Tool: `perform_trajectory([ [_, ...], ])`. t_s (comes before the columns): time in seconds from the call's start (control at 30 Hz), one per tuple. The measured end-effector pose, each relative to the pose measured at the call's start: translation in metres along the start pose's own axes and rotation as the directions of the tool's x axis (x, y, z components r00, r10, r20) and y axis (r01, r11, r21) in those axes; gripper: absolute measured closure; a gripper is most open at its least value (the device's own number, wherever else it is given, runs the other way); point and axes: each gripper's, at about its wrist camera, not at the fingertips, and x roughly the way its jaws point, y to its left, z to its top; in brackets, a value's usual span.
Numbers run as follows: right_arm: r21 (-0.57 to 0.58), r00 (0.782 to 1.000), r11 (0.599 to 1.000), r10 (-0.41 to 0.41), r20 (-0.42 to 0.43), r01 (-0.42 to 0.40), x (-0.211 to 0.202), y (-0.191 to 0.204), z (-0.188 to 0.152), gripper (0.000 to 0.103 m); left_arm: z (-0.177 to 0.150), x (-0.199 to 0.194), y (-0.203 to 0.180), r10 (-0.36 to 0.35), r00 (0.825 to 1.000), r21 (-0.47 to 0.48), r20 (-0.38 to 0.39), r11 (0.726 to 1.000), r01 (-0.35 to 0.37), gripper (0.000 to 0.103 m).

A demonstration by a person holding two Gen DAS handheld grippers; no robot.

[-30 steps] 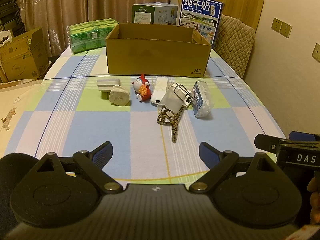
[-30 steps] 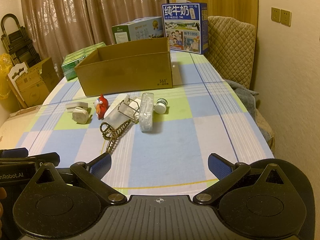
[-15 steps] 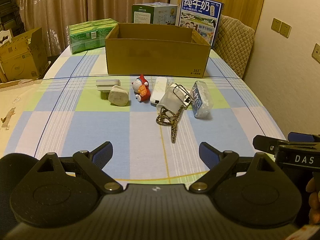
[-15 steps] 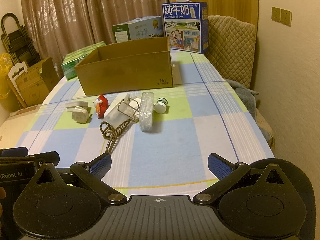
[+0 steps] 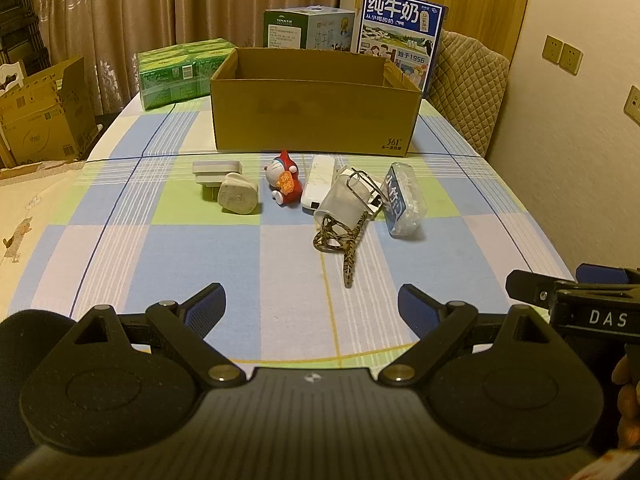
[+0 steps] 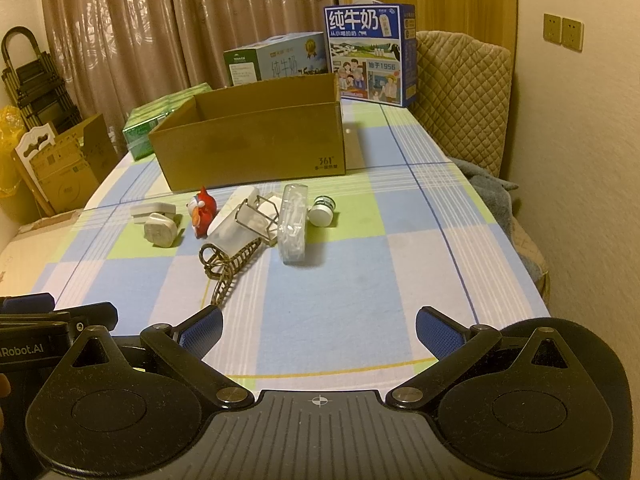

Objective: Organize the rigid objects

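The left tongs (image 5: 310, 306) were matte black, with blue ribbed pads (image 5: 208, 304) on angled fingers, brass-coloured pivot screws and two round textured discs. The right tongs (image 6: 318, 330) matched, a white crosshair on their ribbed grey body; at 3 o'clock in the left view they read "DAS".

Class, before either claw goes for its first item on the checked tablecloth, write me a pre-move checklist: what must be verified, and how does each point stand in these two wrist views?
1. Left claw open and holding nothing: ok.
2. Right claw open and holding nothing: ok.
3. Cardboard box open at the top, ready to receive items: ok.
4. Box interior free of other items: cannot tell, its floor is hidden.
5. Red-hatted toy figure standing apart from its neighbours, easy to grasp alone: ok.
6. Clear cup free to lift by itself: not ok; the wire clip and patterned hair clip lie against it.
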Motion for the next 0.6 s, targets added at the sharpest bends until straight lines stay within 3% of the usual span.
perform_trajectory([
  [0.3, -0.009, 1.000, 1.000, 0.000, 0.001, 0.000, 0.012, 0.002, 0.003, 0.002, 0.013, 0.009, 0.002, -0.017, 1.000, 0.029, 0.010, 0.999, 0.017, 0.014],
  [0.6, -0.023, 1.000, 1.000, 0.013, 0.011, -0.013, 0.043, -0.004, 0.019, 0.002, 0.033, 0.053, -0.003, -0.005, 1.000, 0.125, 0.010, 0.992, 0.004, 0.014],
])
